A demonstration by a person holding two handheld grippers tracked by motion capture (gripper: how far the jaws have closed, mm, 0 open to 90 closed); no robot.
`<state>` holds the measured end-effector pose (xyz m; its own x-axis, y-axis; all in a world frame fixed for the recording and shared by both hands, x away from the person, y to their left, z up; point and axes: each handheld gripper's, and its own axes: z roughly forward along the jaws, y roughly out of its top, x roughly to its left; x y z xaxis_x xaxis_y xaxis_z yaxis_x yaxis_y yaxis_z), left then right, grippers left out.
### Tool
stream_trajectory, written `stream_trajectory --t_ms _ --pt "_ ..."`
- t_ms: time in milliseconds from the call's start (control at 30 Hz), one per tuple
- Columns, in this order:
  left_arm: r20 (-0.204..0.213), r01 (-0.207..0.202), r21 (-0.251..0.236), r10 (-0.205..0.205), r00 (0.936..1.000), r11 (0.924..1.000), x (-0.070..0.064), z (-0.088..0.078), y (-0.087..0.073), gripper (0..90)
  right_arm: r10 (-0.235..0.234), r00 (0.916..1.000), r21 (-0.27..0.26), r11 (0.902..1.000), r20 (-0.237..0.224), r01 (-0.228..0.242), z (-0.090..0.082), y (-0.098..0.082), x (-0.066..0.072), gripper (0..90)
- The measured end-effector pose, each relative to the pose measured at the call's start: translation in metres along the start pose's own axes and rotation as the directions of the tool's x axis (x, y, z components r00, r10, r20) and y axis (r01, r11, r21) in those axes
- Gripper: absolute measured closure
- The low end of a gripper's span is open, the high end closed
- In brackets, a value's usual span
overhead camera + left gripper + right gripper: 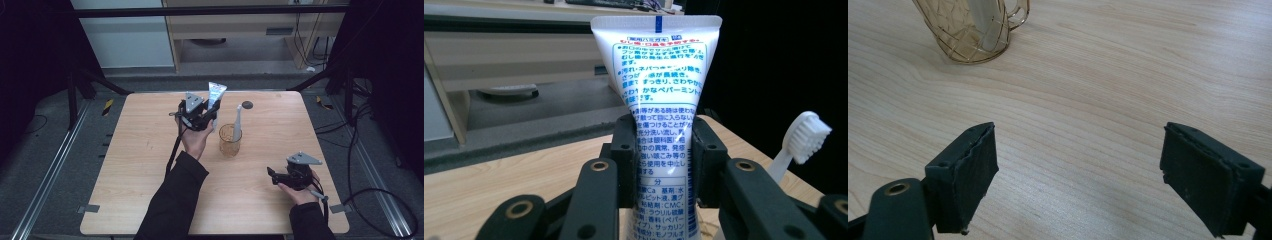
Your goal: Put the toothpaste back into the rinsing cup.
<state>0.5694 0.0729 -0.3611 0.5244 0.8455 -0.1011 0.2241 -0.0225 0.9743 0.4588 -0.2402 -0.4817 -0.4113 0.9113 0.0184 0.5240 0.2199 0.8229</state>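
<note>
A white toothpaste tube (pixel 659 100) with blue print stands upright between the jaws of my left gripper (pixel 663 155), which is shut on its lower part. From above, the tube (pixel 216 95) and left gripper (pixel 212 116) hover at the table's far middle, just left of an amber glass cup (pixel 230 141). A white toothbrush (pixel 237 119) stands in that cup, its bristle head (pixel 806 136) showing at the right of the left gripper view. My right gripper (pixel 1078 182) is open over bare wood, low at the near right (pixel 272 175), with the cup (pixel 973 30) ahead of it.
The wooden table (pixel 150 165) has a small dark disc (pixel 247 105) near its far edge. Metal frame rails run along both sides. A cabinet and cables stand beyond the table on the floor.
</note>
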Motion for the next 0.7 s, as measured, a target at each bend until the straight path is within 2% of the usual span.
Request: stream_trajectory --t_ms 367,700 --pt "0.003 0.007 -0.032 -0.007 1.0000 0.9995 -0.008 0.020 -0.010 68.6 -0.005 1.0000 0.001 1.0000 0.005 0.005 0.000 0.000 -0.001 15.5" --pt "0.025 0.000 -0.013 0.000 0.9997 0.9999 -0.013 0.032 -0.020 68.5 -0.006 1.0000 0.007 1.0000 0.003 0.006 0.000 -0.001 -0.001 15.5"
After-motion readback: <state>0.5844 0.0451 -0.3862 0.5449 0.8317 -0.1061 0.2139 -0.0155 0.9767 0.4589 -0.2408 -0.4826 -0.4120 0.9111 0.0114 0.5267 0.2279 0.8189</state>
